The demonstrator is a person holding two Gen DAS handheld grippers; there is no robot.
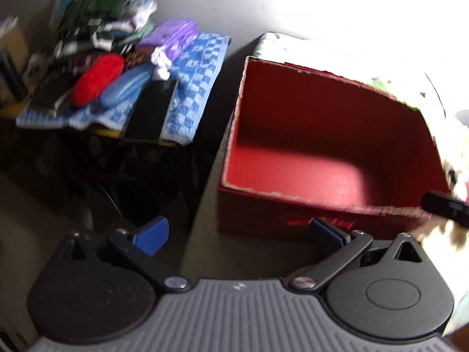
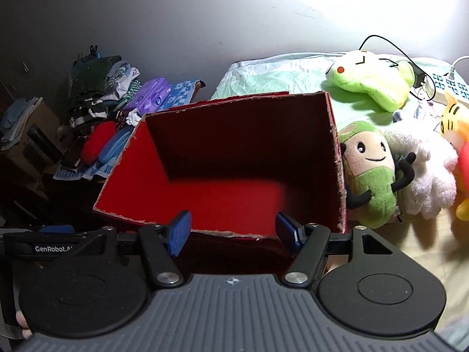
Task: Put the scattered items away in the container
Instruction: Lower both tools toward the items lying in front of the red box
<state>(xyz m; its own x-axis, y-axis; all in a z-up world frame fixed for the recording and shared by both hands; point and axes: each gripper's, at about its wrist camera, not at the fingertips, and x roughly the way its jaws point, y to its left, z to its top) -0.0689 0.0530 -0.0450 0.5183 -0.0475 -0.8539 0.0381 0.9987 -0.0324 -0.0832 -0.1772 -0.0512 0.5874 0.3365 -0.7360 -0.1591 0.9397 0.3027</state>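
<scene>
- Red cardboard box (image 2: 222,176), open-topped with frayed white edges, sits on the bed with nothing visible inside it; its floor is half lit, half in shadow.
- Left gripper (image 1: 239,233) hangs at the box's near left corner, its blue-padded fingers (image 1: 152,234) spread wide with nothing between them; that view is blurred.
- Right gripper (image 2: 233,231) hovers over the near rim of the box, its blue pads (image 2: 180,231) apart and gripping nothing.
- At three o'clock from the box, touching its right wall, lies a green-and-tan smiling plush toy with black arms (image 2: 370,176).
- Just beside that, further toward three o'clock, is a fluffy white plush (image 2: 425,173), then an orange-and-yellow plush (image 2: 457,146) at the frame edge.
- Toward one o'clock, on the pale green sheet (image 2: 278,73), rests a lime-green frog plush (image 2: 369,79), with a black cable (image 2: 390,44) looping by it.
- At ten o'clock, well apart from the box, a blue checked towel (image 1: 199,70) carries a red fuzzy pouch (image 1: 96,79), a blue case (image 1: 129,88), a purple packet (image 1: 173,35) and a heap of folded clothes (image 1: 105,8).
</scene>
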